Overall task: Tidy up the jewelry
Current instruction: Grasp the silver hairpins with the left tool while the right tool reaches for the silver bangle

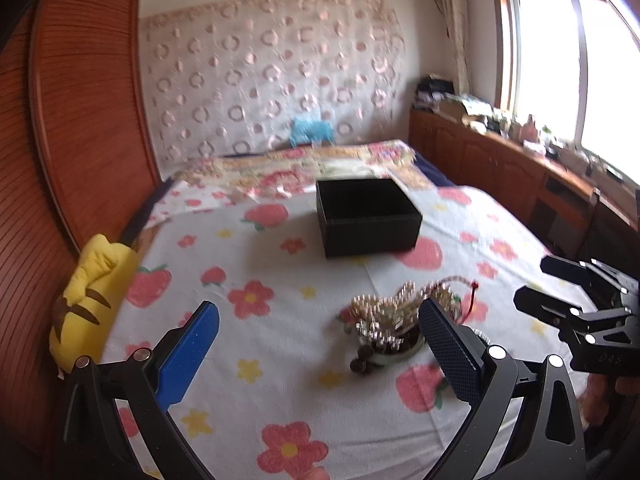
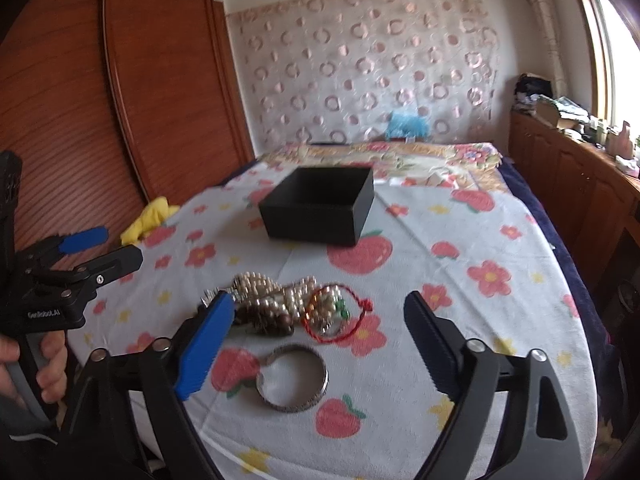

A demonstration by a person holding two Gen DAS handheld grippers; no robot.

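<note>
On the bed [image 2: 460, 240], spread with a flower-and-strawberry sheet, the jewelry pile [image 2: 280, 304] lies in a loose tangle of pearly strands, dark beads and a red cord bracelet [image 2: 340, 316], with a silver bangle [image 2: 294, 378] lying apart just at its 6 o'clock in the right wrist view. The black box [image 2: 320, 210], open at the top and apparently the place for the pieces, sits well beyond the pile at 12 o'clock. The right tongs [image 2: 320, 344] are spread wide and carry nothing; they hang low over the sheet with the bangle and the near edge of the pile between the fingers. The left tongs [image 1: 320, 344] are likewise wide and empty, with the pile at about 1 o'clock, close to the dark finger. The chief risk, as I judge it, is the tangle itself: closing on one strand could drag the whole clump along, or the red cord could snag on a neighbouring piece and spill beads across the sheet on the way to the box. The bangle lies flat on soft bedding, so the fingers may press it into the fabric or skid over its smooth rim without catching it. With both tongs so near one pile, they could also knock each other. As for writing, the left tool's body in the right wrist view reads "GenRobot.AI", and the right tool seen from the left wrist bears faint digits that look like "043", though blur makes this uncertain.
</note>
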